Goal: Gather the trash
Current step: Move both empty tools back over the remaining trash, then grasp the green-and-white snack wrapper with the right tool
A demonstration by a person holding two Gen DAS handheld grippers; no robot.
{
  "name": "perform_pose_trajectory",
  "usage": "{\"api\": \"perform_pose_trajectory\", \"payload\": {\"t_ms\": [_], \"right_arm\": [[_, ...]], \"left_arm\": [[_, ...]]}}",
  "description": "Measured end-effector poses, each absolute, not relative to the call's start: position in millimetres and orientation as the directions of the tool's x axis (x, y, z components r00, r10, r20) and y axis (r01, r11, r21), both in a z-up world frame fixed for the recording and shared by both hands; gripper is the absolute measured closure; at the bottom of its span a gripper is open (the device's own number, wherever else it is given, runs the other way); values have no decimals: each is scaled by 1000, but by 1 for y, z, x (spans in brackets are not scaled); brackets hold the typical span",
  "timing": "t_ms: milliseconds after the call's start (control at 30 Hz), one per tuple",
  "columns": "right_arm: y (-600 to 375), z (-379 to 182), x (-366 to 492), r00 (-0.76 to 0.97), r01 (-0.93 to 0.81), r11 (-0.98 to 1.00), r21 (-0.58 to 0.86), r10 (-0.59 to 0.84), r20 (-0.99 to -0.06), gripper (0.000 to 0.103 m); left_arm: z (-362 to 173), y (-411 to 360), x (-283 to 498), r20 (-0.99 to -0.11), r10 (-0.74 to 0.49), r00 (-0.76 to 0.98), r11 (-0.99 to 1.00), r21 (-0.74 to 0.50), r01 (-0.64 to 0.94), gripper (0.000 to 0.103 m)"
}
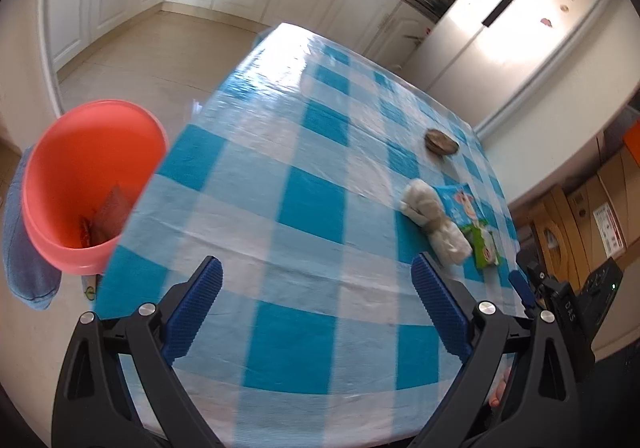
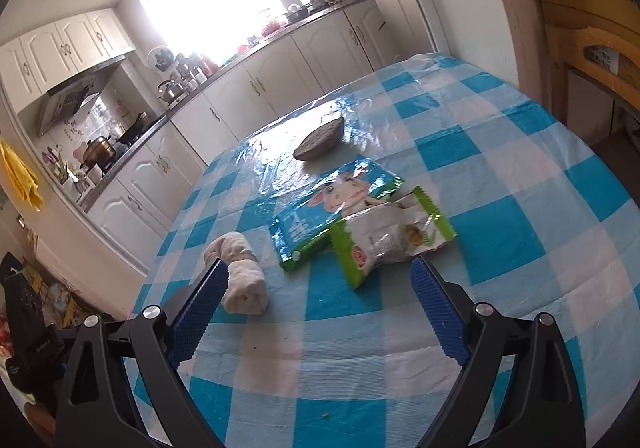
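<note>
A pink bin [image 1: 60, 184] stands on the floor left of the table and holds a red wrapper [image 1: 108, 214]. On the checked tablecloth [image 2: 500, 232] lie a green-and-white snack wrapper [image 2: 388, 236], a blue milk packet with a cow on it [image 2: 340, 200], and a rolled whitish cloth [image 2: 244, 276]; all three also show in the left wrist view: wrapper [image 1: 485, 246], packet [image 1: 460, 202], cloth [image 1: 432, 224]. My left gripper [image 1: 316, 308] is open and empty over the table's near edge. My right gripper [image 2: 320, 304] is open and empty just short of the wrapper.
A round grey-brown pad [image 2: 320, 142] lies farther back on the table. A blue cloth [image 1: 28, 248] hangs beside the bin. Kitchen cabinets [image 2: 248, 88] run along the far wall, a fridge [image 1: 520, 28] stands beyond the table, and cardboard boxes [image 1: 592, 216] stand to the right.
</note>
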State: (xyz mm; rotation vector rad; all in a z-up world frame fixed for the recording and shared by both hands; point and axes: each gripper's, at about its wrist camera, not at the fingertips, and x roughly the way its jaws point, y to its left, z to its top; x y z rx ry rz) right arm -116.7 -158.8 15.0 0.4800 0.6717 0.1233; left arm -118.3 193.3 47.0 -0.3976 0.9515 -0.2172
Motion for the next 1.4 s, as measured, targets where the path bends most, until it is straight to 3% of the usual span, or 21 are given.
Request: {"api": "perform_pose_trajectory", "payload": {"t_ms": [233,500,633,800,1067,1167,1233,1367,1400], "right_arm": [[-178,12,-111,780,71,896,438,224,-584,11],[-171,-1,-83,677,27,928,372,257,-690,11],[-164,5,-77,681,19,970,242,165,-713,11],[-175,-3,-66,640,24,959,283,203,-741,10],[-172,-5,-58,624,7,974,226,172,-762,9],[-166,-5,-56,617,3,983,184,143,-774,17],[-164,-5,-56,618,9,989,144,108,-779,30],[-165,-5,-56,620,9,990,137,102,-778,35],[-167,-5,-57,623,11,989,147,109,-774,44]], "left_arm": [[57,154,-113,-761,-379,527,916,-389,97,7],[47,129,-102,-798,-367,479,927,-359,112,7],[44,120,-97,-804,-372,463,926,-356,126,7],[43,108,-92,-802,-397,446,917,-368,155,7],[48,86,-74,-783,-437,443,899,-395,190,7],[53,84,-66,-773,-442,455,896,-402,188,7],[54,84,-62,-768,-448,458,893,-412,184,7],[47,80,-56,-777,-443,448,895,-414,167,7],[44,79,-55,-779,-447,440,892,-422,160,7]]}}
